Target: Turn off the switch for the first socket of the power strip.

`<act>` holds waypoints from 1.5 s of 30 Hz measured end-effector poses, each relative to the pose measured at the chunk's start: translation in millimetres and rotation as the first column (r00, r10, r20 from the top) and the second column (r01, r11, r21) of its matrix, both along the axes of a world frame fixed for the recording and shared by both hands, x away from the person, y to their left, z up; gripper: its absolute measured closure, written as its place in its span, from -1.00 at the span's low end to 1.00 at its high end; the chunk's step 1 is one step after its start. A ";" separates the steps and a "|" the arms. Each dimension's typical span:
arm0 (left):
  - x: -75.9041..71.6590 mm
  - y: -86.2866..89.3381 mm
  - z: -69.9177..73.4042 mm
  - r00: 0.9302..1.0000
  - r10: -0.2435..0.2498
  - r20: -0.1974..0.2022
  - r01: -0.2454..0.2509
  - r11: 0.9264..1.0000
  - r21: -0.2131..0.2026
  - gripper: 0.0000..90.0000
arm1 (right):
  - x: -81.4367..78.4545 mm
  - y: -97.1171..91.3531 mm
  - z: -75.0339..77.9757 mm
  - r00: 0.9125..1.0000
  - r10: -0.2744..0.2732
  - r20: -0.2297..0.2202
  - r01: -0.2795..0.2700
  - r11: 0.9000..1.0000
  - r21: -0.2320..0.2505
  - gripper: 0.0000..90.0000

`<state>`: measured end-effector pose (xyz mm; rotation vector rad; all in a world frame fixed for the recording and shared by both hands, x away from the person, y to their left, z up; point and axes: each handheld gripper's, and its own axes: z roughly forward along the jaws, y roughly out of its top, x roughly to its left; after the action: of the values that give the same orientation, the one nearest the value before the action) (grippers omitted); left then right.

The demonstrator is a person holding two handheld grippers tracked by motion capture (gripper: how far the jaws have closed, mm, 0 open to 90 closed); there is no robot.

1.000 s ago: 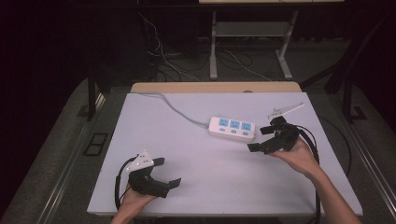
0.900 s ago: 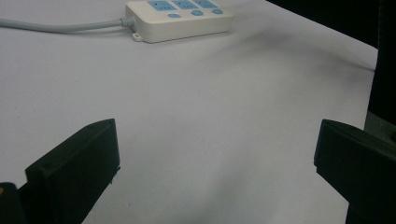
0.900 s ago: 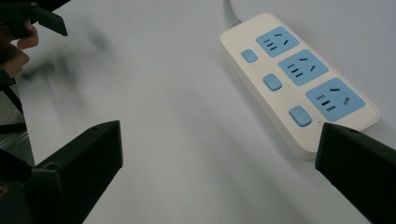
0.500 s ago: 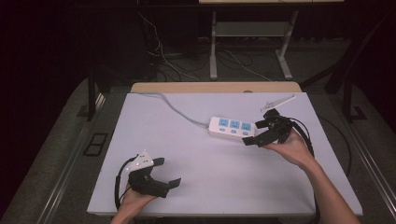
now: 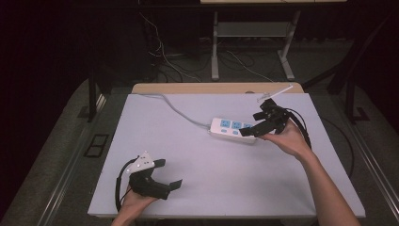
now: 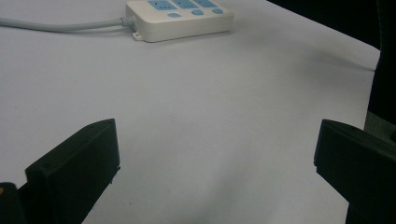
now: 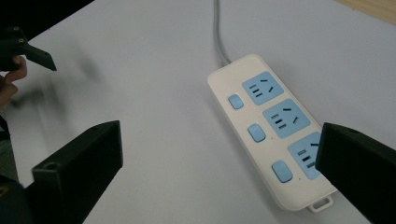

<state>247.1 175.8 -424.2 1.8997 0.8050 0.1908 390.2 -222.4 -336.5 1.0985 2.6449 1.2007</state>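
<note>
A white power strip [image 5: 230, 128] with three blue sockets and blue switches lies at the table's far middle, and its grey cable [image 5: 174, 109] runs off to the far left. My right gripper [image 5: 254, 125] is open and hovers over the strip's right end. In the right gripper view the strip [image 7: 271, 126] lies between the jaws [image 7: 219, 144], nearer the right one, which covers part of the last socket. My left gripper [image 5: 167, 174] rests open near the front left edge. Between its jaws [image 6: 217, 140] is bare table, with the strip [image 6: 180, 16] far ahead.
The white table top [image 5: 211, 188] sits on a wooden board [image 5: 188, 88] that shows at the far edge. A thin white stick [image 5: 275, 92] lies at the far right corner. Floor cables and a metal stand [image 5: 215, 44] are behind the table.
My right gripper has moved left and slightly away from the person, ending over the strip's right end. The left gripper has stayed in place.
</note>
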 end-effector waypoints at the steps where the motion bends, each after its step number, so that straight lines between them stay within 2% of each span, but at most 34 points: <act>1: 0.0 0.1 0.0 1.000 0.000 0.000 0.000 1.000 0.000 -1.00 | 1.5 1.3 0.3 1.000 0.000 0.001 0.000 1.000 -0.001 -0.99; 25: -0.4 1.4 0.3 1.000 -0.001 0.003 0.001 1.000 -0.001 -1.00 | 31.7 40.8 -2.4 0.999 -0.022 -0.027 0.021 0.999 -0.029 -0.99; 31: -0.5 2.0 0.5 1.000 -0.001 0.003 0.001 1.000 -0.003 -1.00 | 39.1 47.8 -8.5 0.999 -0.036 -0.035 0.036 0.999 -0.015 -0.99; 35: -0.9 2.3 0.7 1.000 0.001 0.002 -0.001 1.000 -0.007 -1.00 | 43.1 49.4 -14.3 0.997 -0.058 -0.042 0.059 0.998 0.017 -0.99; 37: -0.9 2.6 0.7 1.000 0.001 0.002 -0.001 1.000 -0.009 -1.00 | 45.0 49.5 -16.9 0.997 -0.061 -0.047 0.062 0.998 0.032 -0.81; 39: -1.0 2.8 0.7 1.000 0.003 0.001 -0.003 1.000 -0.010 -1.00 | 46.4 50.1 -18.6 0.997 -0.071 -0.039 0.072 0.997 0.031 -0.81; 41: -1.1 2.8 0.7 1.000 0.002 0.002 -0.002 1.000 -0.010 -1.00 | 47.8 50.3 -19.7 0.996 -0.084 -0.038 0.085 0.996 0.036 -0.64; 43: -1.0 2.8 0.7 1.000 0.000 0.002 0.000 1.000 -0.012 -1.00 | 49.8 49.3 -21.3 0.994 -0.096 -0.045 0.098 0.994 0.046 -0.62; 45: -0.9 2.6 0.5 1.000 0.000 0.001 0.000 1.000 -0.012 -1.00 | 52.4 48.2 -24.2 0.993 -0.105 -0.052 0.107 0.993 0.048 -0.46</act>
<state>246.2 178.5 -423.7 1.8878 0.8041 0.1869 442.6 -174.3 -360.8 1.2748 2.5673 1.2429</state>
